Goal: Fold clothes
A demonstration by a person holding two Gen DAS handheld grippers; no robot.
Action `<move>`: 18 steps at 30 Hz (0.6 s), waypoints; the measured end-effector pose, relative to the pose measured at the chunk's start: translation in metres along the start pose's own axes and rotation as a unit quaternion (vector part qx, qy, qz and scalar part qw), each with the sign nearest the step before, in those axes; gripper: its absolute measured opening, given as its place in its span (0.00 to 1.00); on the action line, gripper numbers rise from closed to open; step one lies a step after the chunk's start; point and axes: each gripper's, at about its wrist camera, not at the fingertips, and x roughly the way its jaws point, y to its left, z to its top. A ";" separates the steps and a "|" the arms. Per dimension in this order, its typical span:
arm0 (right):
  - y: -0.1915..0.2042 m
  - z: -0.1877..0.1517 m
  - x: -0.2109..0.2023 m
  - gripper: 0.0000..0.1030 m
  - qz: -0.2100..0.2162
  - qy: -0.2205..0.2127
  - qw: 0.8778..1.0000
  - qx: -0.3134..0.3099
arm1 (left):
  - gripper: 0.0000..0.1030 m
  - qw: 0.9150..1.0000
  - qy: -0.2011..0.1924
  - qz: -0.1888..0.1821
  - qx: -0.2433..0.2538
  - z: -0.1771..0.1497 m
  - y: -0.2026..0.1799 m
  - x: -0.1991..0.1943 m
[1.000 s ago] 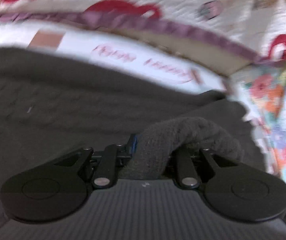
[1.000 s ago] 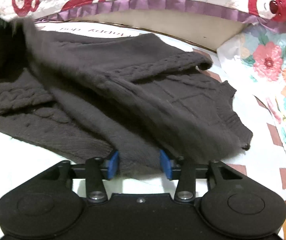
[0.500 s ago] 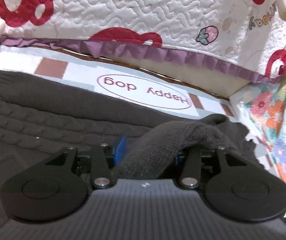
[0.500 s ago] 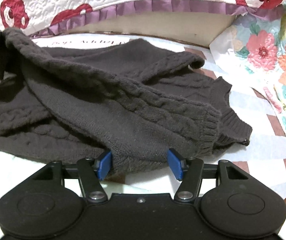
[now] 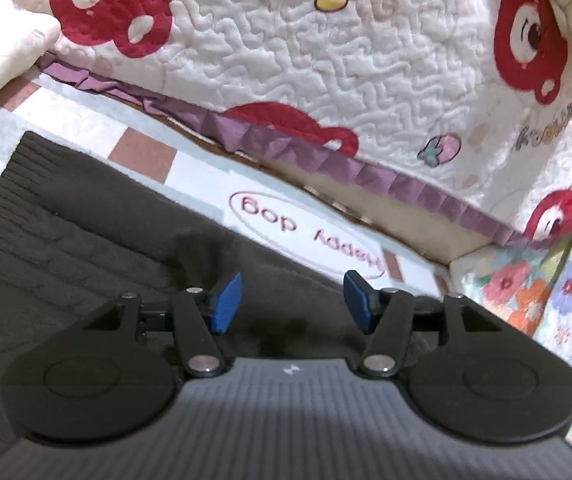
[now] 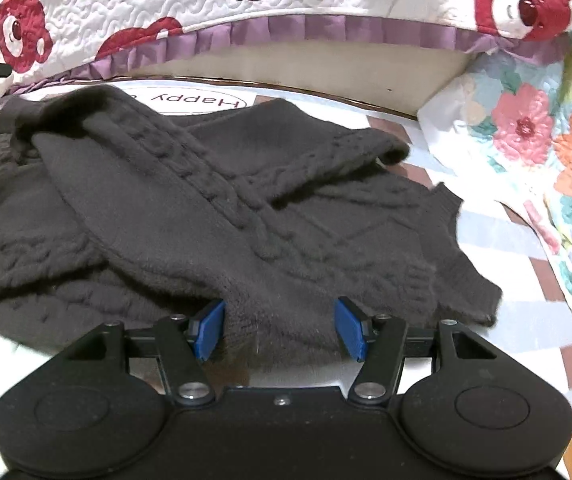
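A dark brown cable-knit sweater [image 6: 246, 208] lies spread on the bed sheet, one sleeve [image 6: 158, 176] folded diagonally across its body. My right gripper [image 6: 280, 330] stands open at the sweater's near edge, with the sleeve's cuff lying loose between its blue pads [image 6: 208, 330]. In the left wrist view the same sweater [image 5: 86, 248] covers the lower left. My left gripper [image 5: 292, 300] hovers open just above the knit, blue pads [image 5: 226, 302] wide apart and nothing held.
A quilted cream bedspread with red bears and a purple frill [image 5: 326, 80] hangs behind the sweater. A floral cloth [image 6: 526, 152] lies to the right. The sheet bears a "Happy dog" oval [image 5: 310, 236]. Bare sheet [image 6: 498, 264] shows right of the sweater.
Both grippers have opened and let go of the sleeve, which now lies flat across the sweater. The left gripper has pulled up and back from the knit.
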 end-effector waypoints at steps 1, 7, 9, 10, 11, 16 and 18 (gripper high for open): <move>0.002 0.003 0.002 0.62 0.002 0.002 1.000 -0.004 | 0.55 1.000 0.012 0.008 0.011 -0.004 -0.002 0.004; 0.024 -0.006 0.009 0.60 -0.001 0.034 0.998 -0.055 | 0.59 0.994 0.084 0.028 0.060 -0.031 -0.020 0.031; 0.028 -0.012 0.008 0.36 -0.030 0.028 0.997 -0.073 | 0.59 0.993 0.093 0.025 0.071 -0.039 -0.028 0.036; 0.027 -0.012 0.003 0.14 -0.039 0.017 0.997 -0.069 | 0.59 0.992 0.094 0.023 0.081 -0.043 -0.033 0.036; 0.023 -0.012 0.000 0.14 -0.035 0.012 0.998 -0.059 | 0.59 0.991 0.094 0.022 0.092 -0.047 -0.039 0.036; -0.002 -0.019 -0.018 0.13 0.020 0.001 1.000 0.007 | 0.63 0.984 0.111 -0.011 0.140 -0.072 -0.069 0.036; -0.012 -0.021 -0.024 0.13 0.042 -0.004 0.999 0.034 | 0.63 0.980 0.128 -0.034 0.145 -0.084 -0.081 0.039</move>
